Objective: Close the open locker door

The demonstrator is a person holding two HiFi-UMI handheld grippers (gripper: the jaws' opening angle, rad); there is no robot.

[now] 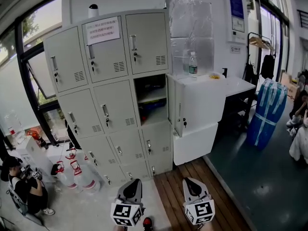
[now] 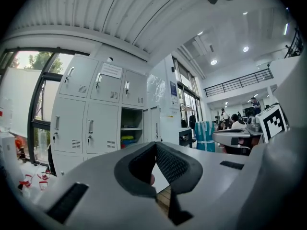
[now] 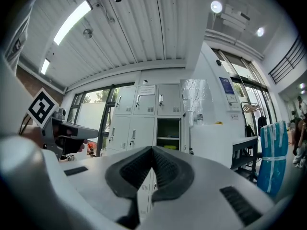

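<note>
In the head view the left gripper [image 1: 131,183] and right gripper [image 1: 192,182] point side by side at the lockers [image 1: 96,81], well apart from them. The open locker door [image 1: 176,105] stands ahead, nearer the right gripper's line. In the left gripper view the pads meet with nothing between them, and the door is straight beyond the tips. In the right gripper view the jaws are likewise pressed together and empty, with the door ahead and slightly right.

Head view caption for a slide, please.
Left gripper and right gripper, jaws shut, face a grey locker bank with one door open.
</note>
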